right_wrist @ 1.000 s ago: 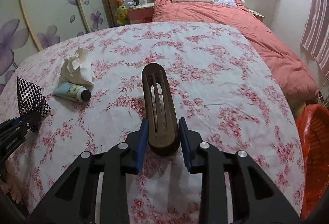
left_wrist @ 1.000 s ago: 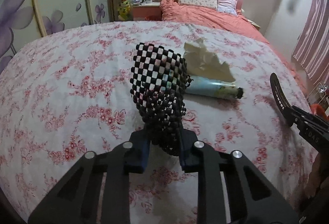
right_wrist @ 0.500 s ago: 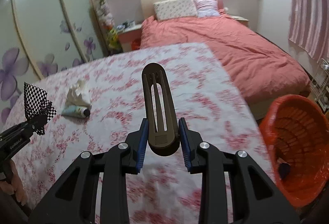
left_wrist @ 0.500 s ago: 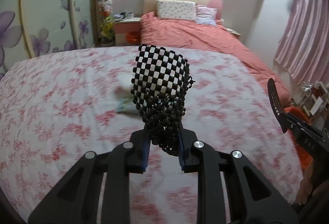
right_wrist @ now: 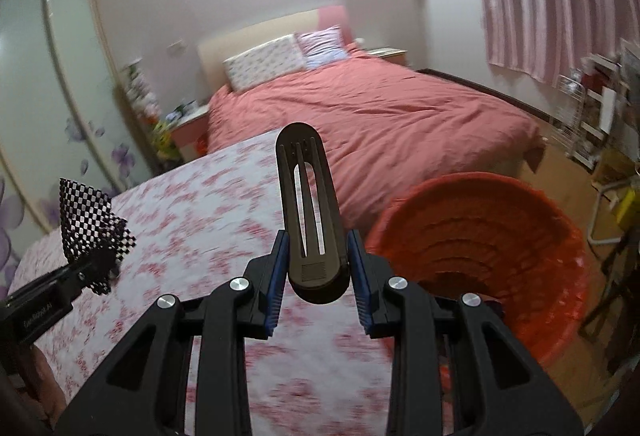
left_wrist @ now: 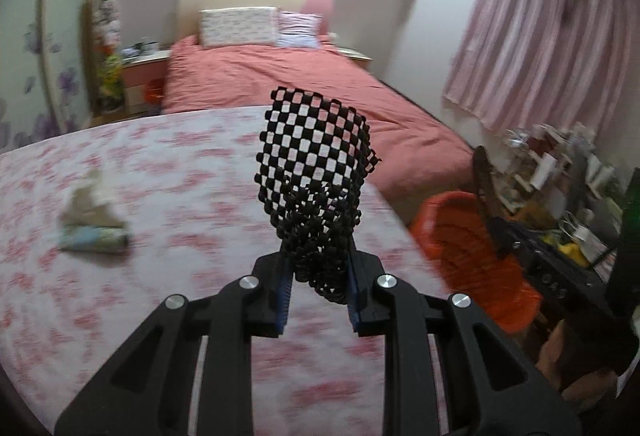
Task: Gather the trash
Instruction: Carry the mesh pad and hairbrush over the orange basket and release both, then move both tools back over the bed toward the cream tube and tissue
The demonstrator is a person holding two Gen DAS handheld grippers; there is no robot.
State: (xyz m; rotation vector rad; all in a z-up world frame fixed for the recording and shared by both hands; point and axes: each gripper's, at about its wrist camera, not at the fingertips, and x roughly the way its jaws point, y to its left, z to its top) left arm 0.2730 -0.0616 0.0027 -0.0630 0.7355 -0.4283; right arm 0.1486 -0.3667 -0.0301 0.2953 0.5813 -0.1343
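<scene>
My left gripper (left_wrist: 318, 288) is shut on a black-and-white checkered mesh (left_wrist: 314, 171) and holds it upright above the floral bedspread (left_wrist: 180, 195). My right gripper (right_wrist: 318, 288) is shut on a dark brown slotted flat piece (right_wrist: 310, 203) that stands up between the fingers. An orange basket (right_wrist: 492, 236) sits on the floor past the bed's right edge, just right of my right gripper; it also shows in the left wrist view (left_wrist: 464, 240). A crumpled tissue (left_wrist: 90, 199) and a pale tube (left_wrist: 94, 239) lie on the bedspread at the left.
A second bed with a salmon cover (right_wrist: 380, 115) and pillows lies behind. Pink curtains (left_wrist: 540, 35) hang at the right. Cluttered shelves (left_wrist: 560, 171) stand right of the basket. A wardrobe with purple flowers (right_wrist: 60, 95) is at the left.
Both grippers have swung to the right with their loads. The orange basket is now large and close by the right gripper, and the tissue and tube have slid to the left.
</scene>
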